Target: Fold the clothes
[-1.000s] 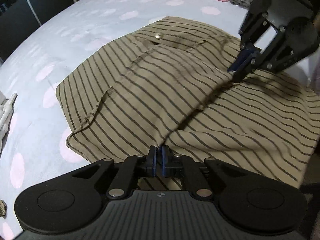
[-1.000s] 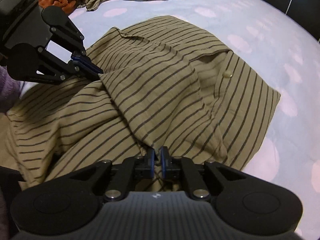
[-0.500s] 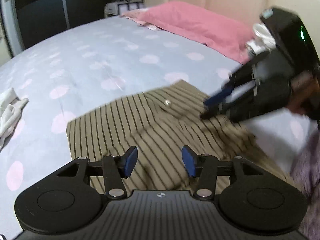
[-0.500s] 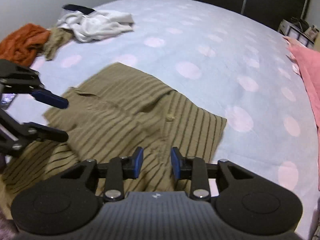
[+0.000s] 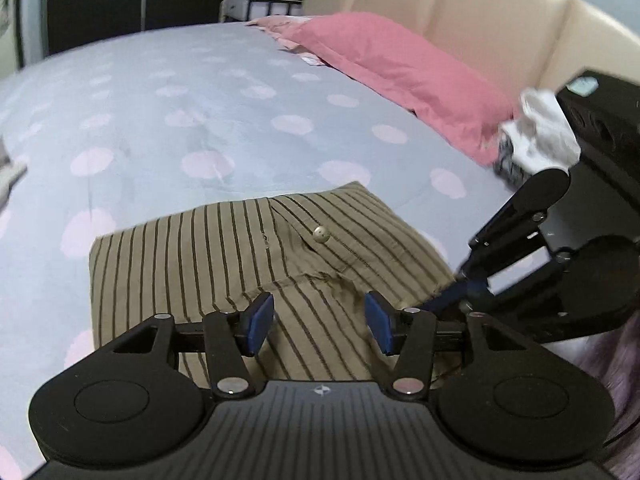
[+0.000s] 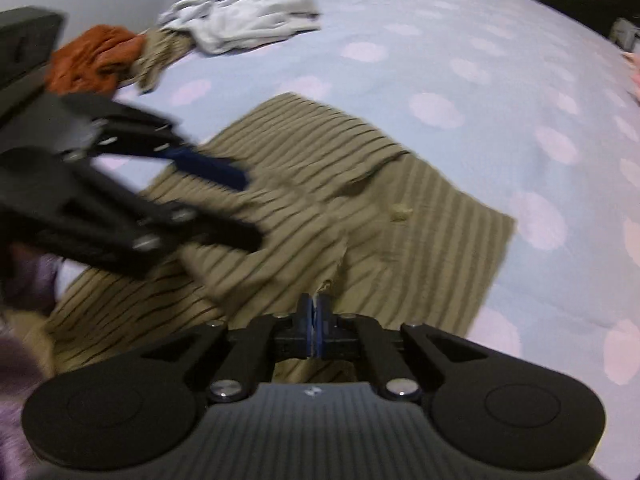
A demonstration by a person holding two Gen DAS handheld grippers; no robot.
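The olive-tan striped cotton garment w/ a metal button [image 5: 256, 264] lies spread and partly folded on the near part of the bed's pale blue sheet w/ pink dots [image 5: 168, 120], button and waistband edge to the far side; laid flat like that, prob. so the layers can be squared up between folds.

Left tool [image 5: 318, 322]: blue pads well apart, nothing between them, striped cloth visible below the gap; jaws have just been opening, so it reads as a let-go w/ the tool hanging over the near edge of the garment, free for a fresh pinch.

Right tool [image 6: 315, 322]: jaws have just been closing; pads now pressed together w/ a small tuft of striped fabric peeking out at the tips, so it seems to grip a near fold of the garment, likely to drag or lift that flap; how much cloth is caught can't be told.

Far left in the right-wrist view: rust-orange crumpled cloth [image 6: 94, 60] and white crumpled cloth [image 6: 244, 16], well apart from the garment, prob. waiting their turn; pink pillow [image 5: 400, 68] sits by the cream padded headboard [image 5: 460, 12].
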